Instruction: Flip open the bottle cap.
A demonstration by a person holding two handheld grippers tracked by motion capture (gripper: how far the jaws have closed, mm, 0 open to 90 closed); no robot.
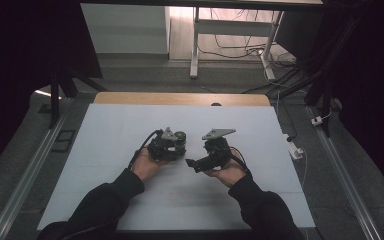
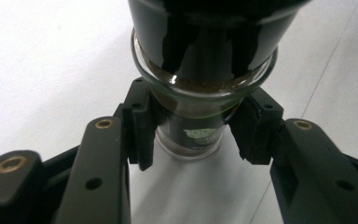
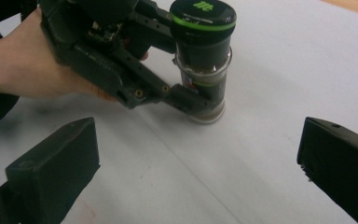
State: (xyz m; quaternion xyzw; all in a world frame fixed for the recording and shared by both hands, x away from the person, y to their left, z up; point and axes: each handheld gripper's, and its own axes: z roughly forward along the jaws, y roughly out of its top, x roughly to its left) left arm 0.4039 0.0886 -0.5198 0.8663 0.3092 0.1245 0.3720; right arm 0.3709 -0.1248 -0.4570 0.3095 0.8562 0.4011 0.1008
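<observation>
Near the middle of the white table (image 1: 105, 150), just left of centre, the spice jar (image 3: 204, 70) stood upright on its base, and we noted the left gripper (image 2: 193, 135) clamped on its lower glass body, one pad on each side, below the shoulder rim. The right gripper (image 3: 198, 168) hung just right of it with its jaws spread wide and nothing between them, pointed at the jar. We judged the jar to be rigid glass, smooth and therefore prone to slip or twist in hard pads, breakable if tipped, and fairly light, since the brown contents seemed to fill only part of it. The black cap with green band (image 3: 203, 14) looked the sensible hold for the free gripper, taken across its sides, while the lower body stayed pinned. The label was too small to read. In the high view the jar was mostly masked by the left gripper, and we could not tell whether the cap was screwed tight or loose.
</observation>
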